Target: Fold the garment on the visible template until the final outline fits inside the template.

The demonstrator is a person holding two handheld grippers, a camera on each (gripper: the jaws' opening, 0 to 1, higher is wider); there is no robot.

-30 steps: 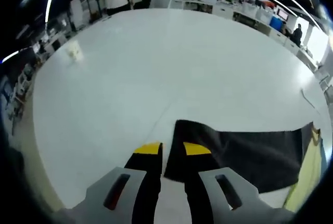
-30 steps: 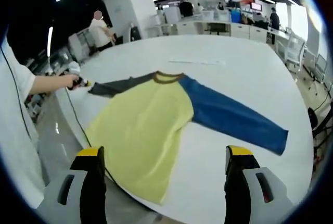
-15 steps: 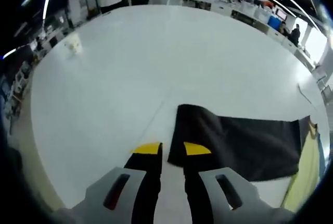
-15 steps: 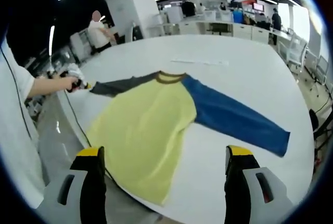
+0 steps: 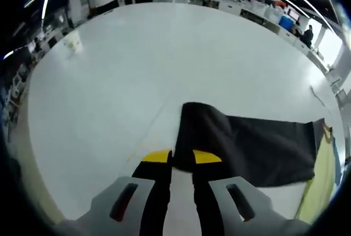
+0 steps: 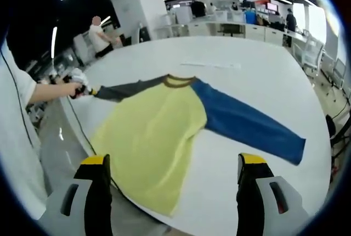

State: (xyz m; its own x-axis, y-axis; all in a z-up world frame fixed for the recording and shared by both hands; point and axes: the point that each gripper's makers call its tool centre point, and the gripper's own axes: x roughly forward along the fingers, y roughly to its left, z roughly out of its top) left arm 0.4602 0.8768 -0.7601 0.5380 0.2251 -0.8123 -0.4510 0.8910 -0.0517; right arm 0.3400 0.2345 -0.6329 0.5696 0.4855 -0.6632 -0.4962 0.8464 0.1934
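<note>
- While spread flat on the white desk point(image 6: 258, 66), the shirt point(image 6: 156, 131) overhangs the near edge with its hem.
- Left hand-held gripper point(image 5: 181, 158) pinches the grey sleeve point(image 5: 247, 148) end.
- Right hand-held gripper point(image 6: 173, 167) hangs wide apart, holding nothing; bare desk lies beyond.

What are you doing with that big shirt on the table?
A person is starting to fold a long-sleeved shirt spread flat on a white table. The left gripper is shut on the cuff of the dark grey sleeve. The right gripper hangs open near the yellow body's hem, holding nothing. The blue sleeve lies stretched out, not yet folded.
</note>
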